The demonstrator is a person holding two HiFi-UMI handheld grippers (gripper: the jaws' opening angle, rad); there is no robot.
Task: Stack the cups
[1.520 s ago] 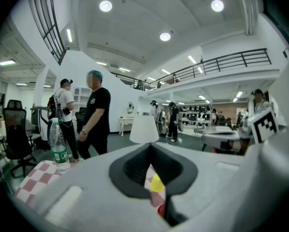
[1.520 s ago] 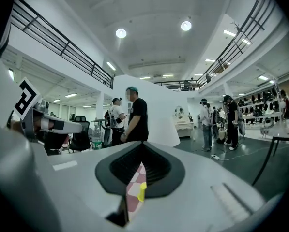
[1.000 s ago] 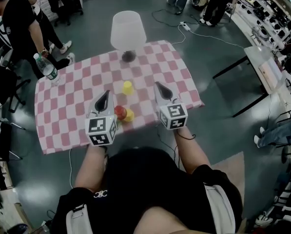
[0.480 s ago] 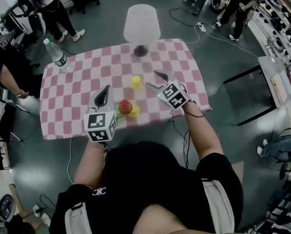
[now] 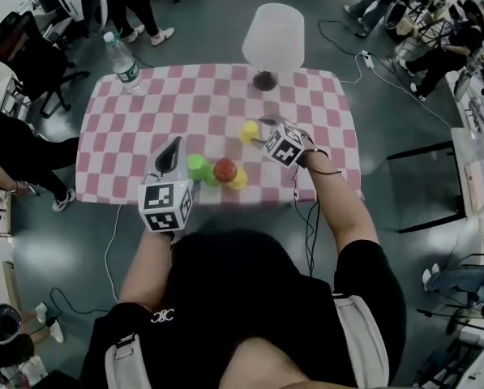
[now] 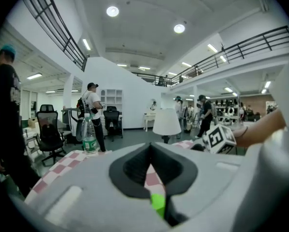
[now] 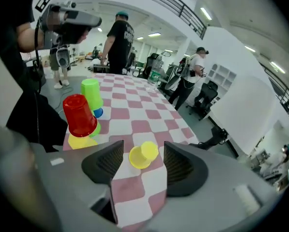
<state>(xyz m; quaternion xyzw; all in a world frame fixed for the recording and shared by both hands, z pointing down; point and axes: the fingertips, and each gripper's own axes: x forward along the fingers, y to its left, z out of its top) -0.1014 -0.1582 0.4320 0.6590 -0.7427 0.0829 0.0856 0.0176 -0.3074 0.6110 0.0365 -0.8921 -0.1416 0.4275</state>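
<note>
Yellow cup (image 7: 143, 154) lies sideways, empty and untouched, between the spread, just-opened jaws of the right gripper (image 7: 143, 147); the left gripper (image 6: 150, 146) has its jaws pressed together, green cup (image 6: 158, 203) just ahead.

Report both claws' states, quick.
Left claw: closed, holding nothing.
Right claw: open, jaws just opened; tipped yellow cup ahead between them, not gripped.

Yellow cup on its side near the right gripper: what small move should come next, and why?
Probably ease the right gripper forward and close it on the yellow cup. Its jaws have just opened, and the cup lies on its side between them, not yet gripped, apart from the red cup.
</note>
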